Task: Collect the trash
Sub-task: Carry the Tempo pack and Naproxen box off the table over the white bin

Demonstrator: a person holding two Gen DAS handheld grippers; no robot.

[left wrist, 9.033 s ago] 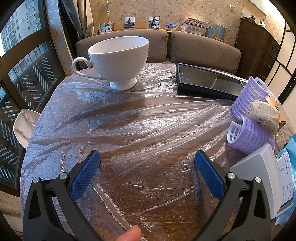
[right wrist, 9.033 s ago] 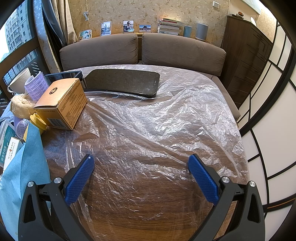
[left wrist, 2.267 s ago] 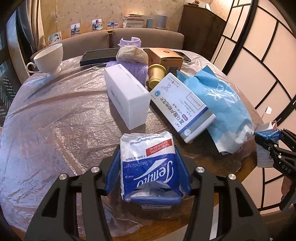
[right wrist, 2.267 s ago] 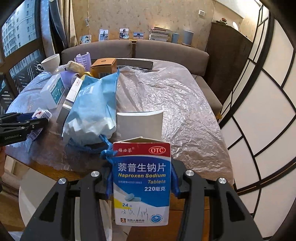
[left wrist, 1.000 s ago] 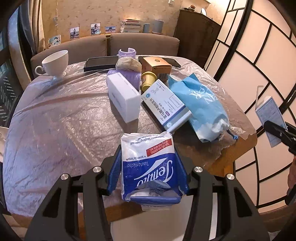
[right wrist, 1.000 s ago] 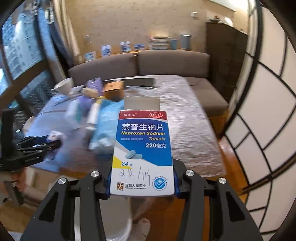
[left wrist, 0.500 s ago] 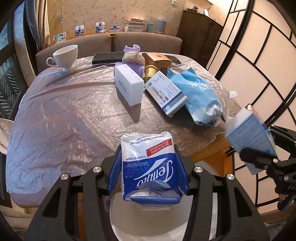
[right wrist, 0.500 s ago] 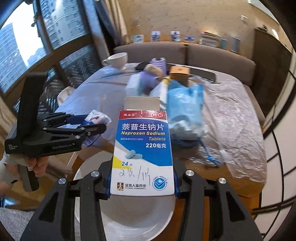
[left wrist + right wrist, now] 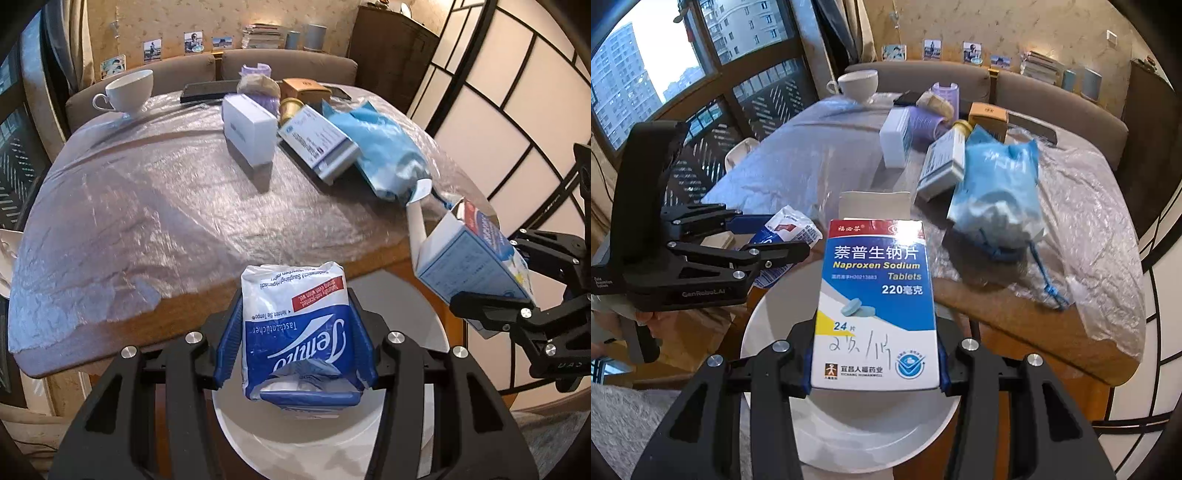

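My left gripper (image 9: 295, 347) is shut on a blue and white Tempo tissue pack (image 9: 295, 325), held just past the table's near edge. Below it sits a round white bin (image 9: 266, 439). My right gripper (image 9: 875, 369) is shut on a blue and white Naproxen tablet box (image 9: 877, 295) with its top flap open, above the same bin (image 9: 775, 332). Each view shows the other gripper: the right one (image 9: 517, 273) with its box (image 9: 469, 266) at the right, the left one (image 9: 768, 240) with the tissue pack (image 9: 786, 229) at the left.
The table (image 9: 147, 206) under a plastic sheet carries a white cup (image 9: 129, 90), a white box (image 9: 247, 129), a medicine box (image 9: 317, 144), a blue bag (image 9: 384, 147), a brown box (image 9: 303, 88) and a dark tablet (image 9: 207, 90). A sofa stands behind; a hand (image 9: 646, 317) grips the left tool.
Both grippers have drawn back off the table's edge with their loads, and the white bin has come into view beneath them. The right gripper swung round toward the left one.
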